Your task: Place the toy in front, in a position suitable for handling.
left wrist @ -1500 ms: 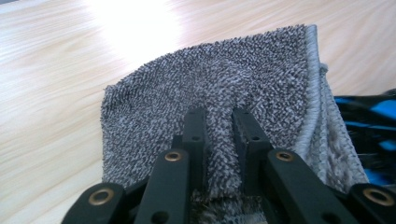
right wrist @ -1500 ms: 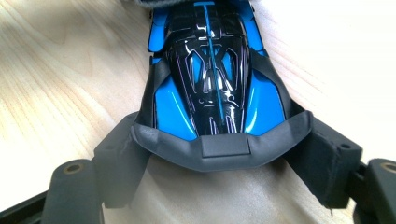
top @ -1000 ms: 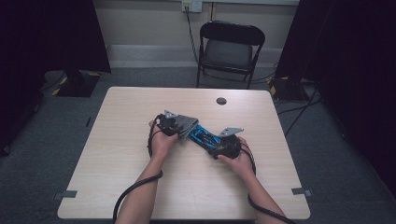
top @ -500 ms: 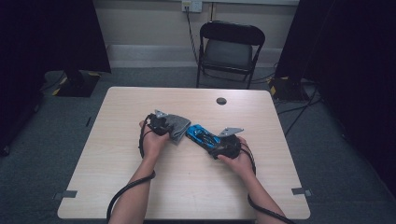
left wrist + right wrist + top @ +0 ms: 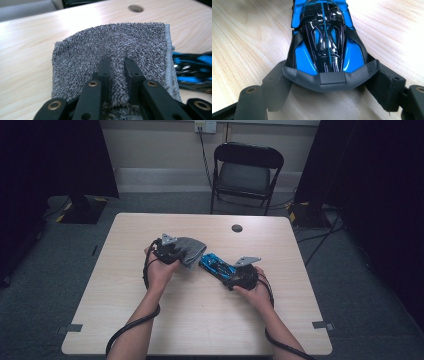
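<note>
Left of the toy car (image 5: 216, 265), the left gripper (image 5: 172, 251) had its jaws pinched on a fold of the grey cloth (image 5: 112, 57), which hung just beside the car's nose. The right gripper (image 5: 239, 276) clamped the car's rear between wide-set jaws, the car lying on the table (image 5: 200, 320).

Both forearms reach in from the near edge, converging. The left gripper (image 5: 172, 251) has its jaws clamped tight, with only a narrow slit between them. The right gripper (image 5: 239, 276) holds its jaws spread wide, pointing toward the left gripper's jaws, close beside them.
</note>
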### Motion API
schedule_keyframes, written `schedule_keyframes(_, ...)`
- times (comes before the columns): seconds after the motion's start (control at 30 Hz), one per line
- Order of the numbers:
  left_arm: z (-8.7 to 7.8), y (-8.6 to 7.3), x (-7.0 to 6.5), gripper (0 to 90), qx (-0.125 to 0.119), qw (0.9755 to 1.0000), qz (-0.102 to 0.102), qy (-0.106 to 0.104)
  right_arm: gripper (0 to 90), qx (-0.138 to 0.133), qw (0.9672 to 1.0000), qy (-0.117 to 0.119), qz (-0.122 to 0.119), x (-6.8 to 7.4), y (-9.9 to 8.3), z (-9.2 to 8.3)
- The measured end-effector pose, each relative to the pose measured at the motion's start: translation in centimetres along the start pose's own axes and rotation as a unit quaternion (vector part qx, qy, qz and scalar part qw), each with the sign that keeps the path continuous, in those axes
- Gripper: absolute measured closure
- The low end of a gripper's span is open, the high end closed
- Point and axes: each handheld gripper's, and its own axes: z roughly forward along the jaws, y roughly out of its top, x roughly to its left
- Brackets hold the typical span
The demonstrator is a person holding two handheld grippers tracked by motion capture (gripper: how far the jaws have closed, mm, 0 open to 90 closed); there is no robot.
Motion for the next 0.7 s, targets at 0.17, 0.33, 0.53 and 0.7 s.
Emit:
schedule_keyframes(0.17, -0.2, 0.7, -2.1, 77.3, -0.010, 0.9994, 0.017, -0.029, 24.4, 0.000, 1.0000, 0.000, 0.000, 0.0, 0.0, 0.0)
schedule_keyframes(0.33, 0.1, 0.7, -4.3, 77.2, -0.008, 0.9980, 0.038, -0.050, 24.4, 0.000, 1.0000, 0.000, 0.000, 0.0, 0.0, 0.0)
schedule_keyframes(0.53, 0.9, 0.7, -6.3, 77.3, -0.003, 0.9960, 0.050, -0.074, 24.4, 0.000, 1.0000, 0.000, 0.000, 0.0, 0.0, 0.0)
schedule_keyframes(0.7, 1.4, 0.4, -7.4, 77.2, 0.001, 0.9952, 0.056, -0.081, 24.4, 0.000, 1.0000, 0.000, 0.000, 0.0, 0.0, 0.0)
